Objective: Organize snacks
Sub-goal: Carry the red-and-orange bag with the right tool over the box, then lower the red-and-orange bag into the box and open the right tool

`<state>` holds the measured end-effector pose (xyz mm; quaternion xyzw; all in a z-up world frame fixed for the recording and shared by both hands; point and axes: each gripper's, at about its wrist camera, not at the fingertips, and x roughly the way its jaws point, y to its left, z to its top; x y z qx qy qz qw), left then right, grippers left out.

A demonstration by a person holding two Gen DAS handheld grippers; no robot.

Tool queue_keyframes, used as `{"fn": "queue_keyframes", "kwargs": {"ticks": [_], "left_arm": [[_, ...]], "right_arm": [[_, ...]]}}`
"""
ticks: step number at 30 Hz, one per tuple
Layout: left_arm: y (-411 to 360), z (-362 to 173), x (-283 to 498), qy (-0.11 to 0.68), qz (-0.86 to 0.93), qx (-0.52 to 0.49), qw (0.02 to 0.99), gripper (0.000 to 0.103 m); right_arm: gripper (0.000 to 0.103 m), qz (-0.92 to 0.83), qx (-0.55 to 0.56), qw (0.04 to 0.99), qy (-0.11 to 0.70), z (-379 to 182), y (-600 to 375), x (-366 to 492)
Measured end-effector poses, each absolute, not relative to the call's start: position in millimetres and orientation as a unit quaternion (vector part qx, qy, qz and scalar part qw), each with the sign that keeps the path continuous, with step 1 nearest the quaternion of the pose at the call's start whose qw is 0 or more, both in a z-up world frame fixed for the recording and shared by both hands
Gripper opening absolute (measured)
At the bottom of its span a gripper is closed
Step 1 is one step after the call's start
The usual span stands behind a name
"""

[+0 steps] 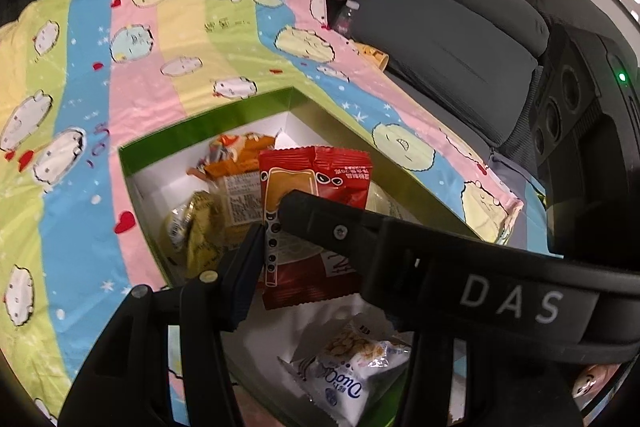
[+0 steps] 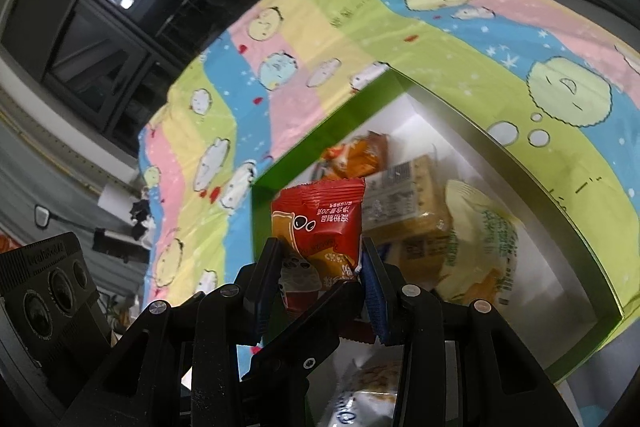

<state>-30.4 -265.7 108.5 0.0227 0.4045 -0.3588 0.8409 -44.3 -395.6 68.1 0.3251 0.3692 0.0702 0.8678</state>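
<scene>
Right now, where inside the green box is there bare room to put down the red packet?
Bare white floor shows along the green box left wall, beside the yellow packet. The middle and right are crowded with the orange packet and pale green bag.

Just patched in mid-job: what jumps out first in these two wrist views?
A red snack packet held over the open green-rimmed box, pinched by the right gripper, with the left gripper also at it. Below it lie orange and yellow packets, plus a white DuoQ pack nearest the camera. Beneath the box spreads a pastel striped cartoon sheet.
</scene>
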Motion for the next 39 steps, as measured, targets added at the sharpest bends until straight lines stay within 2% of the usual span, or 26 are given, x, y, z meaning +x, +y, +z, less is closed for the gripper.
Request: {"fn": "queue_keyframes", "kwargs": {"ticks": [16, 39], "left_arm": [[-270.3, 86.3, -18.8, 0.447, -0.356, 0.005, 0.82, 0.05], [-268.4, 81.3, -14.4, 0.454, -0.353, 0.005, 0.818, 0.053]], "right_arm": [[0.042, 0.053, 0.328, 0.848, 0.412, 46.1, -400.0, -30.5], [0.042, 0.029, 0.312, 0.85, 0.423, 44.3, -395.7, -26.0]]}}
